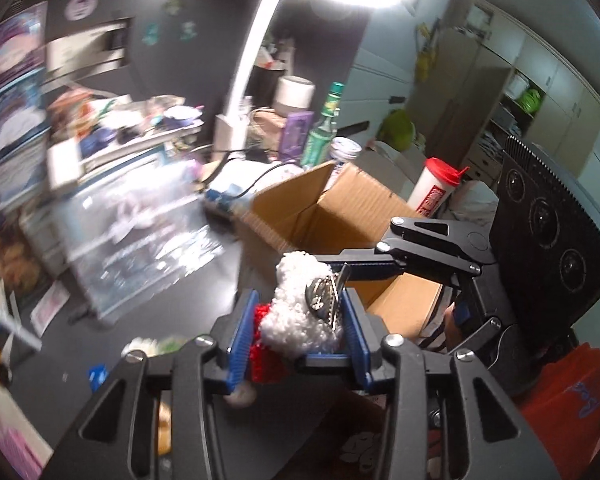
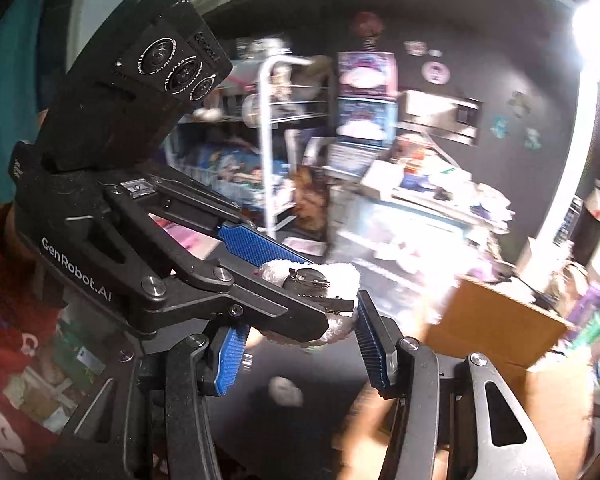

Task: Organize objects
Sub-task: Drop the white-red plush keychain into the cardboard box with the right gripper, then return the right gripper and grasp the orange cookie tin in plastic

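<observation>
My left gripper (image 1: 296, 324) is shut on a white fluffy brooch (image 1: 300, 312) with a red part and a metal pin back, held in the air. My right gripper (image 2: 300, 344) is open, its blue pads on either side of the same brooch (image 2: 320, 276), with the left gripper's fingers (image 2: 260, 248) crossing in front. An open cardboard box (image 1: 332, 216) stands just beyond the brooch on the black table (image 1: 160, 300); it also shows in the right wrist view (image 2: 496, 320).
Behind the box stand a green bottle (image 1: 324, 124), a white lamp (image 1: 252, 60), a purple card and a red-capped white bottle (image 1: 436, 188). A clear plastic bin (image 1: 140, 232) is at left. A small white lump (image 2: 286, 390) lies on the table below the grippers.
</observation>
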`<state>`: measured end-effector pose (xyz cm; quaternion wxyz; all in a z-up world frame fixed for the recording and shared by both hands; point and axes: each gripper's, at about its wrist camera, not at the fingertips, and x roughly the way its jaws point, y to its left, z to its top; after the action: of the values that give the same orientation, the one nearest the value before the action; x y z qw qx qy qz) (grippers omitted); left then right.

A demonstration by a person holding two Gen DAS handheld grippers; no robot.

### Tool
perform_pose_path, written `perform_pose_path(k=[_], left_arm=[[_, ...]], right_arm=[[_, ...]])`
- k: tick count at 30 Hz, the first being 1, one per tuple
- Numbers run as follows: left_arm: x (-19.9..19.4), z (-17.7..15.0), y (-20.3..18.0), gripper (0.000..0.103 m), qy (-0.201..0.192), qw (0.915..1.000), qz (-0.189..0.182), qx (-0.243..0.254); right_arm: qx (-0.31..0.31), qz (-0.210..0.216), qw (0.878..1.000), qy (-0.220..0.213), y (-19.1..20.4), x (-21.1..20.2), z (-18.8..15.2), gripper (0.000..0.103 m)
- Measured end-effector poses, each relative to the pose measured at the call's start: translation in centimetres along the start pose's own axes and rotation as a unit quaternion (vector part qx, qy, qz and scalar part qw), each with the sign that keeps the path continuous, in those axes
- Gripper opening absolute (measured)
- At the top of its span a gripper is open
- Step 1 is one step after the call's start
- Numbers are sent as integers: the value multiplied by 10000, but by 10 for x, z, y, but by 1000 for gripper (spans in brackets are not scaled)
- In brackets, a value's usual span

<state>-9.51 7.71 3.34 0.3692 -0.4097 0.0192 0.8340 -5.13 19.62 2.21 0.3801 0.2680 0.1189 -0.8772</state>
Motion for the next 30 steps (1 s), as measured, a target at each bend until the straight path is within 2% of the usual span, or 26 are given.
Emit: perform_pose_path(k=[6, 11, 13, 14, 15, 17, 24, 26, 27, 30], left_arm=[[46, 45, -12, 39, 350, 9990, -239, 119], [76, 61, -13, 39, 631, 9975, -317, 79], [85, 63, -14, 47, 724, 9968, -315, 86], [87, 64, -14, 59, 741, 9967, -309, 89], [87, 65, -14, 72, 725, 9969, -309, 87], [82, 66, -14, 77, 603, 9978, -270, 77], [60, 63, -3, 78, 361, 9993, -94, 44], [50, 58, 0, 80, 232, 9997, 11, 38], [43, 55, 2, 85, 144, 9999, 71, 32], [21, 42, 8, 86, -160, 9993, 327, 7]], right_arm=[[271, -249, 9979, 540, -54, -10, 4, 47], [410, -290, 9924, 1125, -83, 0, 2, 48], [431, -283, 9898, 1326, -89, 5, 0, 53], [421, -310, 9881, 1444, -91, 8, -1, 66], [412, -365, 9873, 1488, -93, 9, -2, 74], [387, -504, 9864, 1513, -97, 7, -3, 74], [426, -544, 9879, 1385, -100, -1, 1, 74], [427, -505, 9889, 1327, -96, -3, 3, 74], [434, -479, 9897, 1280, -94, -4, 4, 74], [402, -322, 9937, 994, -78, -10, 7, 74]])
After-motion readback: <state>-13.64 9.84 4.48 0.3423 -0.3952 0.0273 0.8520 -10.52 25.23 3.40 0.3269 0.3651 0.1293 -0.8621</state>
